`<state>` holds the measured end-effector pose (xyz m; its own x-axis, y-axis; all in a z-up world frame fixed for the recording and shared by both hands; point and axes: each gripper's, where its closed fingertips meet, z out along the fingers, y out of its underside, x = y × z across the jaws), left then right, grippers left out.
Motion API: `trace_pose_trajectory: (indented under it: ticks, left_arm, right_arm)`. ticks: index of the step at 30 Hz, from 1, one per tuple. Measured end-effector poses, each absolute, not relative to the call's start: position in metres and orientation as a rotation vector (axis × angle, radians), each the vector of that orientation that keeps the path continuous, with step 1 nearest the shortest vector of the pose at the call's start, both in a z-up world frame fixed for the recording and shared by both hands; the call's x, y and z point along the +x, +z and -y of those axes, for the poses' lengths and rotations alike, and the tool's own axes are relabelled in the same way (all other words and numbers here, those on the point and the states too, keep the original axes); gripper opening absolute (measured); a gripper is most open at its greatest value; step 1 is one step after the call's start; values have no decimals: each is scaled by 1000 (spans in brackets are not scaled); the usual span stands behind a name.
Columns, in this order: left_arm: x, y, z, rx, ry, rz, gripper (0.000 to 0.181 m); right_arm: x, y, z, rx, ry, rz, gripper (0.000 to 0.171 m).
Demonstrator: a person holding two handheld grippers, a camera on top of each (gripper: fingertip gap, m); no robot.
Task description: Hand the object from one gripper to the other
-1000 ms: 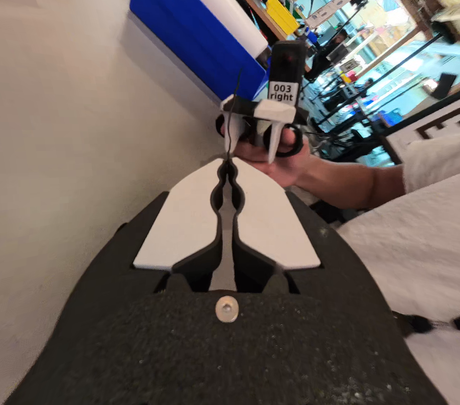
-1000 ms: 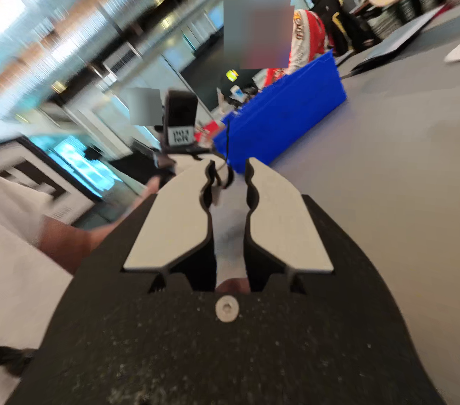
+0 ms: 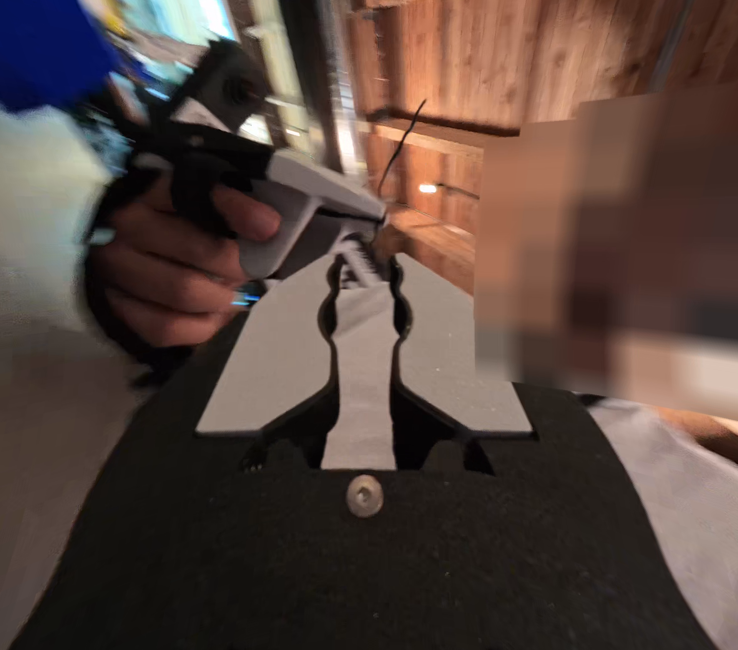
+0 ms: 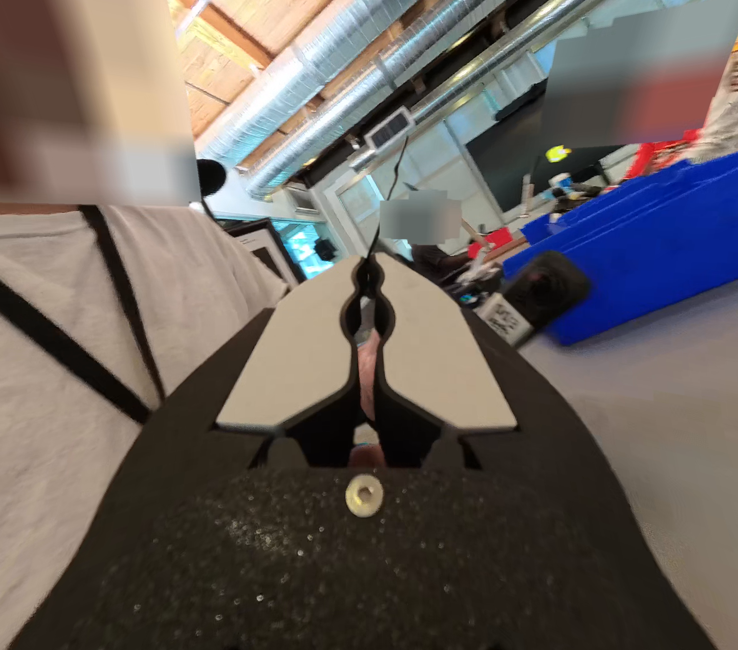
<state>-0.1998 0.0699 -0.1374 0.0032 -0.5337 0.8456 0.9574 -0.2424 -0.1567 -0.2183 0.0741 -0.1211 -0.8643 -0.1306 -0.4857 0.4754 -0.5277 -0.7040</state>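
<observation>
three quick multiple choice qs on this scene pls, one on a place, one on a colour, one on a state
1. In the right wrist view, where is the blue bin?
A. On the grey table, right of the gripper
B. Left of the gripper, on the floor
C. Hanging from the ceiling

2. What colour is the thin strand?
A. Red
B. White
C. Black

3. How is the left gripper?
A. Shut on the strand
B. Open, holding nothing
C. Out of view

Answers:
1 A: the bin stands on the grey tabletop at the right of that view.
2 C: it shows as a dark line rising from the fingertips of the right gripper, which is shut on it.
3 B: a clear gap shows between its two fingers.
</observation>
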Motion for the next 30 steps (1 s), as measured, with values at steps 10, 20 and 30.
trace_pose_trajectory:
  ticks: [10,20,30]
  left_arm:
    - [-241,-229,-54,-1699,-441,689,43]
    - [-249,-233,-41,-1814,-237,666,43]
    - [-268,-252,-20,-1936,-92,732,43]
  right_arm:
    - [-291,-145,-153,1313,-2139,-2411,0]
    - [-329,-206,-360,2141,-577,-2614,1]
    - [-326,-267,-360,1857,80,-2581,1]
